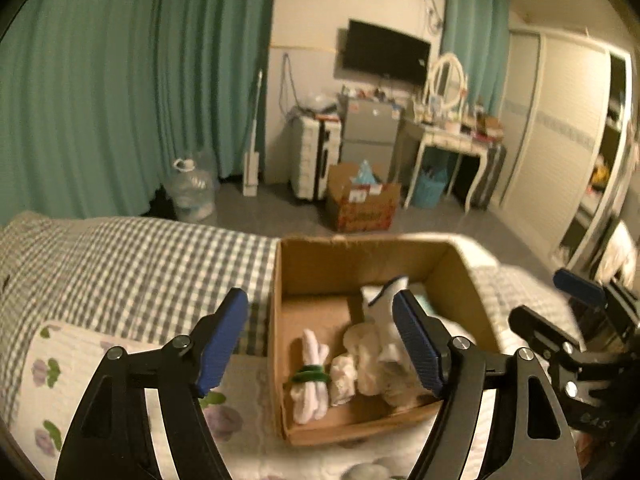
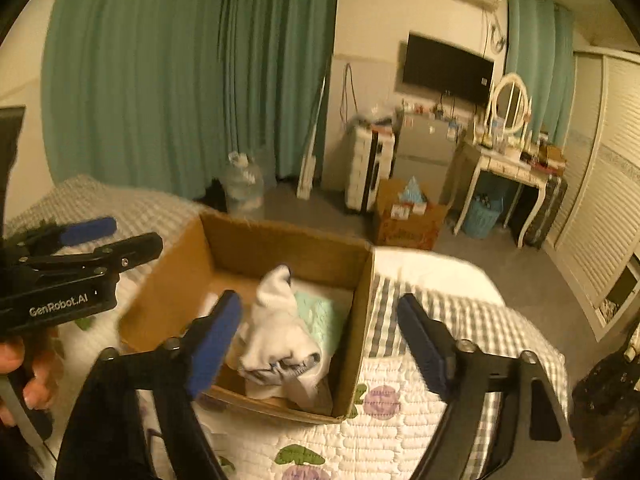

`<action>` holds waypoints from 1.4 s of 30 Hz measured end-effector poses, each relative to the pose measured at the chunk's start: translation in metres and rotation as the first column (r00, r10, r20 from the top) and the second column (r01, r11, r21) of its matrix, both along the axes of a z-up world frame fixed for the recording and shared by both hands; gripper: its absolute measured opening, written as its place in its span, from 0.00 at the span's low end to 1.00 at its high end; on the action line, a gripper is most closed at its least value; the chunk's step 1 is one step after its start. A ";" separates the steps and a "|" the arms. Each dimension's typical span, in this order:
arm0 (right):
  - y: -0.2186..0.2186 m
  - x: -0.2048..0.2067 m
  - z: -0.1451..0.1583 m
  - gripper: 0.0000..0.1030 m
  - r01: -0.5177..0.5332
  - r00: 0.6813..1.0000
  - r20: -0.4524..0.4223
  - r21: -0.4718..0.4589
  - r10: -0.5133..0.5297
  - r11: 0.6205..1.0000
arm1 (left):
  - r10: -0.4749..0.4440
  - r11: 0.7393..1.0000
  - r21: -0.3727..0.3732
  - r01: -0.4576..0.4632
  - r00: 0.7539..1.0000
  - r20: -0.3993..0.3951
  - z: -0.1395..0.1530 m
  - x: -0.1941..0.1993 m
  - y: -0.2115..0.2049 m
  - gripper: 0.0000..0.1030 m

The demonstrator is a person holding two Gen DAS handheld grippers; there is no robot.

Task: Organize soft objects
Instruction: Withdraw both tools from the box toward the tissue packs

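Note:
An open cardboard box (image 1: 316, 268) (image 2: 280, 240) sits on the bed. It holds several soft items: a white sock roll with a green band (image 1: 310, 380), pale bundled cloths (image 1: 368, 360), a white sock with a dark edge (image 2: 276, 328) and a mint green cloth (image 2: 320, 316). My left gripper (image 1: 324, 344) is open and empty just above the box's near side. My right gripper (image 2: 320, 344) is open and empty over the box's right half. The right gripper also shows in the left wrist view (image 1: 560, 312), and the left gripper shows in the right wrist view (image 2: 108, 240).
The bed has a grey checked cover (image 1: 140, 264) and a white quilt with purple flowers (image 2: 380, 420). On the floor beyond stand a second cardboard box (image 1: 360, 200), a water jug (image 1: 188, 192), a suitcase (image 1: 312, 156) and a dressing table (image 1: 452, 140).

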State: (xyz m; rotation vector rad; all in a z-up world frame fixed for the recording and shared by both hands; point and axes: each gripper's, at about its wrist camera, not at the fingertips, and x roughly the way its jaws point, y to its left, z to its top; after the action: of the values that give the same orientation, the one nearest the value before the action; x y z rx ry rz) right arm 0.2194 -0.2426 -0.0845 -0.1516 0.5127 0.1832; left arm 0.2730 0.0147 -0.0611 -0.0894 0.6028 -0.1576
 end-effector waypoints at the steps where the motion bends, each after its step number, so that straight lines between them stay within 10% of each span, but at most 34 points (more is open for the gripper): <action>1: 0.000 -0.008 0.009 0.86 -0.001 1.000 0.023 0.006 0.001 1.000 | 0.003 1.000 -0.029 -0.003 1.000 0.011 0.009 -0.009 0.004 0.73; 8: -0.001 -0.071 0.057 0.99 -0.014 0.991 0.131 0.055 0.007 0.998 | 0.064 0.997 -0.043 -0.060 0.993 0.104 0.060 -0.062 0.008 0.93; 21: -0.016 -0.165 0.102 1.00 0.003 0.967 0.253 0.068 -0.021 0.998 | 0.117 0.992 0.015 -0.123 0.971 0.207 0.110 -0.146 -0.005 0.94; 31: -0.046 -0.188 0.106 1.00 -0.006 0.971 0.238 0.109 -0.020 0.994 | 0.169 0.984 0.023 -0.176 0.970 0.174 0.088 -0.174 -0.010 0.94; 42: -0.054 -0.164 0.040 1.00 -0.007 0.997 0.079 0.061 0.002 0.998 | 0.178 0.974 0.139 -0.181 0.984 0.031 0.009 -0.154 -0.038 0.94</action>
State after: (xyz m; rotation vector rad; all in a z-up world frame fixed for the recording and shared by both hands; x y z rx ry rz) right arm 0.0556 -0.2970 -0.0442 -0.1002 0.4282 0.1963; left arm 0.1188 -0.0233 -0.0517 -0.0045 0.5831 0.0598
